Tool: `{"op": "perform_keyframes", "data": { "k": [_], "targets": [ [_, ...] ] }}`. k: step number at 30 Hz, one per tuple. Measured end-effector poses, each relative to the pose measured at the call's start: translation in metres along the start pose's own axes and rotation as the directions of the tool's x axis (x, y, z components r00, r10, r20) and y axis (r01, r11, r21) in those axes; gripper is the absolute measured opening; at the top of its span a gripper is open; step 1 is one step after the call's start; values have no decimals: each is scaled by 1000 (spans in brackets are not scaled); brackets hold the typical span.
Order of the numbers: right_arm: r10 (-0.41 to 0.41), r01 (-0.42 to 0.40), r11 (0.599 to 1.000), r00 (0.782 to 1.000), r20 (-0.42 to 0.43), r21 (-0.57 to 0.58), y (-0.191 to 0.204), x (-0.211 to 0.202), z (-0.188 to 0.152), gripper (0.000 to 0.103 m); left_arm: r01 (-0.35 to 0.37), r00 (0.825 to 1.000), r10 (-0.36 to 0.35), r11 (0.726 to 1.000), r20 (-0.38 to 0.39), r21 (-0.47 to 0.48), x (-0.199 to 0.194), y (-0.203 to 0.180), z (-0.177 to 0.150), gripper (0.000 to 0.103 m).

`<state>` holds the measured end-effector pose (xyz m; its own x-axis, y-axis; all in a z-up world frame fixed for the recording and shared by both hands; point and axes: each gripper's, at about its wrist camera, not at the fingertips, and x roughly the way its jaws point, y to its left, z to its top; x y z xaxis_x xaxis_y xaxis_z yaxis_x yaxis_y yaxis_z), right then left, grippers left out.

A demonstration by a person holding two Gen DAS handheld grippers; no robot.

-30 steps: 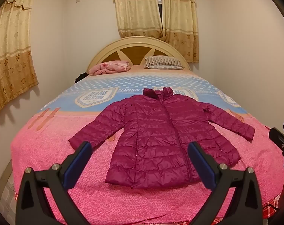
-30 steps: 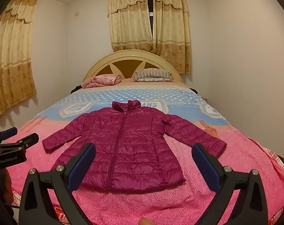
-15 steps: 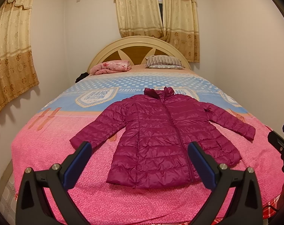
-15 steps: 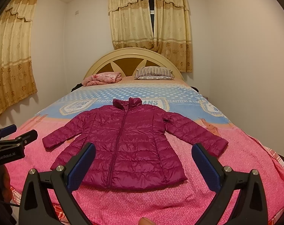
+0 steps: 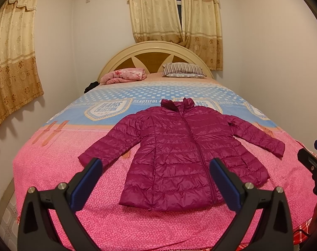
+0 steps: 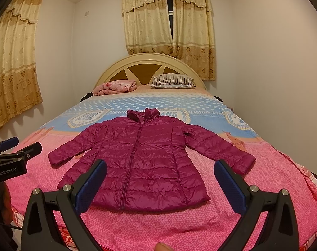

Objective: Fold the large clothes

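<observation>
A: Item one, magenta quilted puffer jacket (image 5: pixel 183 156). Location?

B: Flat on the bed (image 5: pixel 53 167), front up, zipped, collar toward the headboard (image 5: pixel 154 50), hem near the foot edge, both sleeves angled out and down. No fold in it yet.

A: Tools?

B: Left gripper (image 5: pixel 154 179): jaws spread wide, nothing between them, held short of the foot edge. Right gripper (image 6: pixel 159 179): the same, spread and empty, apart from the cloth.

A: Step in hand?

B: By my reading, the approach, before any first grasp. The next move likely calls for each gripper to pinch a sleeve cuff or shoulder and carry it across the body.

A: Other stock?

B: Striped pillow (image 6: pixel 173 81) and folded pink blanket (image 6: pixel 114 86) at the head edge.

A: Obscured?

B: Jacket back and lining unseen; dark item (image 5: pixel 91 86) at the bed's far left corner unidentifiable; a fingertip (image 6: pixel 161 246) cut off at the frame bottom.
</observation>
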<state>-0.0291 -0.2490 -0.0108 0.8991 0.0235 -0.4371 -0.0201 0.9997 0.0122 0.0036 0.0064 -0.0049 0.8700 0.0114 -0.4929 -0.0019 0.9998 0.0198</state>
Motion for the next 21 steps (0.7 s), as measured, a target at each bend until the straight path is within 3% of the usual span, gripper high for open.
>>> {"op": "perform_keyframes", "data": {
  "k": [21],
  "targets": [
    [9,-9,1000,1000,-11,-1,3,2,-4,102,-3,1000,3,1000,0,1,0,-1,0,103]
  ]
}}
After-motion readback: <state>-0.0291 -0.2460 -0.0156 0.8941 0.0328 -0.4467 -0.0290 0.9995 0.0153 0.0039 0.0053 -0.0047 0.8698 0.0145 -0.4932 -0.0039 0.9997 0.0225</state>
